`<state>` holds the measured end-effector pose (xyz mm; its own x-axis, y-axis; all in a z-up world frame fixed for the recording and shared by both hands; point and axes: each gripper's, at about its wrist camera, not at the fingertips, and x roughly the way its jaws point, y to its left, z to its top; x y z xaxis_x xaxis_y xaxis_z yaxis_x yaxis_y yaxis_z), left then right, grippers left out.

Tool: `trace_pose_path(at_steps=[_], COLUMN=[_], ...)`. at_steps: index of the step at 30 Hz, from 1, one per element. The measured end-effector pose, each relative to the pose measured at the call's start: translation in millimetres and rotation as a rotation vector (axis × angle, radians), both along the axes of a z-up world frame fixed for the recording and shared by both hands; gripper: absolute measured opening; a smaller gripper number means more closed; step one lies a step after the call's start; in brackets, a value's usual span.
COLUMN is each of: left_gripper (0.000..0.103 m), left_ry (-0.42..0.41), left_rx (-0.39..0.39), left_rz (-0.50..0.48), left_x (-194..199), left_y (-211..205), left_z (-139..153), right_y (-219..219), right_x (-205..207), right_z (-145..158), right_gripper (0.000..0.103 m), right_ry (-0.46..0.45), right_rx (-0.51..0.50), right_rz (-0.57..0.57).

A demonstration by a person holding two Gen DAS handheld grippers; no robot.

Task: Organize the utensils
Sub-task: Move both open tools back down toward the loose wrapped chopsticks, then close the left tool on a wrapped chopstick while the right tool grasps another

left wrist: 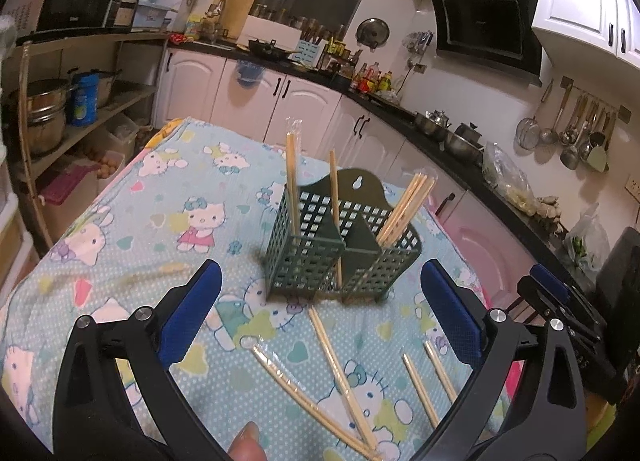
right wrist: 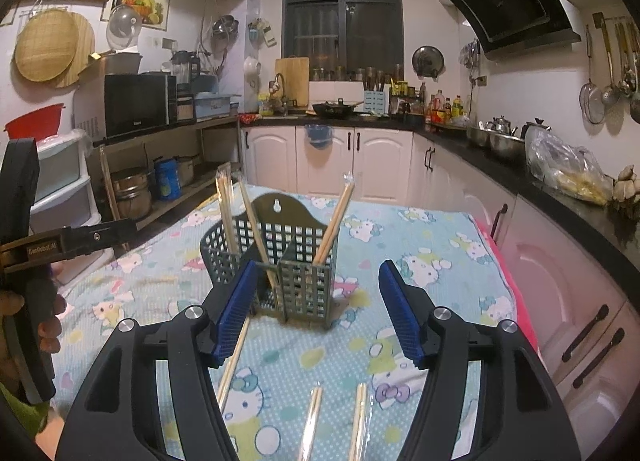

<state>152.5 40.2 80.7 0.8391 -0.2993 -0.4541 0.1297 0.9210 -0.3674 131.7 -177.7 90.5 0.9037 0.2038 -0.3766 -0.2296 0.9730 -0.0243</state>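
Several wrapped chopsticks (left wrist: pixel 340 373) lie loose on the tabletop (left wrist: pixel 160 189) before the green holder (left wrist: pixel 340 249). They look light, stiff, slick in their sleeves, best pinched mid-length. The left gripper (left wrist: pixel 320 317) and right gripper (right wrist: pixel 316 309) hover with jaws spread, empty.

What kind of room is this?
A home kitchen, most likely: there's a range hood on the wall, a microwave on a shelf, and ladles hanging above the counter.
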Motion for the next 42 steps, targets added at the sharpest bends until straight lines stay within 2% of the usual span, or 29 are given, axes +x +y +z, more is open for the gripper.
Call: trace_pose_path(at_steps=[10,31,38,42], left_gripper=[0.091,0.091,0.091,0.091], left_ry=[0.032,0.170,0.240,0.290], left_rx=[0.027,0.061,0.067,0.033], left_rz=[-0.009,-0.013,-0.030,-0.055], left_x=[-9,-8,-2,2], left_y=[-4,-7,-12,-13], left_z=[-19,-74,-96,-110], right_y=[-1,11,11,11], right_x=[-8,-2,13,29], right_z=[-25,-77,-98,-112], right_gripper=[0.061,0.061,0.061,0.061], right_ry=[0.051,0.191,0.293,0.375], right_rx=[-0.010,-0.037,-0.046,-0.055], right_rz=[0.008,0.046,0.055,0.055])
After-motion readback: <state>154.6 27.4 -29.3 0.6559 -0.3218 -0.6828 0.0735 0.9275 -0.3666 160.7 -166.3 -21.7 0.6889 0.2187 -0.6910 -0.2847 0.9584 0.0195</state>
